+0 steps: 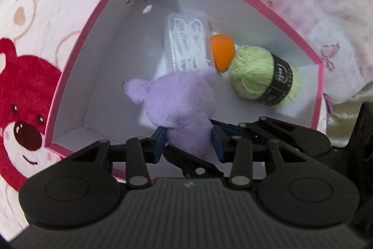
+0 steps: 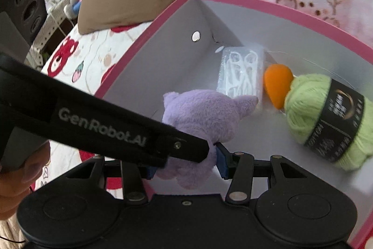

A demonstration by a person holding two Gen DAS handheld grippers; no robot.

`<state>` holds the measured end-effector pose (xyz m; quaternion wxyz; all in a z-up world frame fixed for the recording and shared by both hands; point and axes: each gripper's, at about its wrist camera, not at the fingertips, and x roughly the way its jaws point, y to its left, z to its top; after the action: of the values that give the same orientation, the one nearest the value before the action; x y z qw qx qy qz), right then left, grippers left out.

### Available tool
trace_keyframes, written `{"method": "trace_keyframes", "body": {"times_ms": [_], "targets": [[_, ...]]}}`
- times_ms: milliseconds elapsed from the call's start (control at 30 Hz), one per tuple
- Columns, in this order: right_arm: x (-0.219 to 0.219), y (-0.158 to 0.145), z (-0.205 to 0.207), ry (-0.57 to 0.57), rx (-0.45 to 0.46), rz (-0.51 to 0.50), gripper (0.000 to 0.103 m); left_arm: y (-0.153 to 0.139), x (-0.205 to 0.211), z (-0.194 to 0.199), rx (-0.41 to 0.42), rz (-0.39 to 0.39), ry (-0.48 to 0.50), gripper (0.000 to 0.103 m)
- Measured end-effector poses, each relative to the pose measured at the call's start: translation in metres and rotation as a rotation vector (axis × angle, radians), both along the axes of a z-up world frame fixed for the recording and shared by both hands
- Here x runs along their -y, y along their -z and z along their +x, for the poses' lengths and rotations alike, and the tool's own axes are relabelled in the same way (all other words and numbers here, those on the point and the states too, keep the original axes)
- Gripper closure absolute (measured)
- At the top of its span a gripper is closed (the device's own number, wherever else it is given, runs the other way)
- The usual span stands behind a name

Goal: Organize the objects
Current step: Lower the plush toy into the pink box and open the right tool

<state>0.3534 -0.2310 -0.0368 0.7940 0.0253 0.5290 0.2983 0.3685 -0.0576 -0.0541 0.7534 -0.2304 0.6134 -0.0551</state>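
Closest to our left wrist lens, our left gripper [image 1: 189,141] has its blue pads on either side of the purple plush toy [image 1: 179,104], pressing its lower body at the bottom centre of the frame. Our right gripper [image 2: 186,163] clasps the same toy [image 2: 200,118] from its own side, jaws partly apart with the fabric squeezed between them. Both grips leave the toy hanging over the pink-rimmed box [image 1: 93,22], its head reaching toward the frame's middle. On the white floor of the box lie a clear packet of white picks [image 1: 186,43], an orange sponge [image 1: 221,51] just beside it, and a green yarn ball [image 1: 261,74] touching the sponge, right of centre. Under the box we see a bear-print blanket [image 1: 28,76] at the left.
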Motion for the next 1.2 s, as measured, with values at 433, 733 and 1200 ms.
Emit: {"method": "trace_keyframes", "body": {"times_ms": [433, 733, 1200], "targets": [[0.011, 0.007, 0.006, -0.02, -0.04, -0.111, 0.043, 0.005, 0.006, 0.008, -0.015, -0.028, 0.066, 0.06], [0.034, -0.004, 0.001, 0.056, 0.027, -0.25, 0.043, -0.003, 0.001, 0.011, 0.081, 0.041, 0.101, 0.06], [0.055, -0.021, -0.012, 0.181, 0.168, -0.33, 0.078, -0.011, 0.033, 0.001, 0.256, 0.12, 0.229, 0.064]]}}
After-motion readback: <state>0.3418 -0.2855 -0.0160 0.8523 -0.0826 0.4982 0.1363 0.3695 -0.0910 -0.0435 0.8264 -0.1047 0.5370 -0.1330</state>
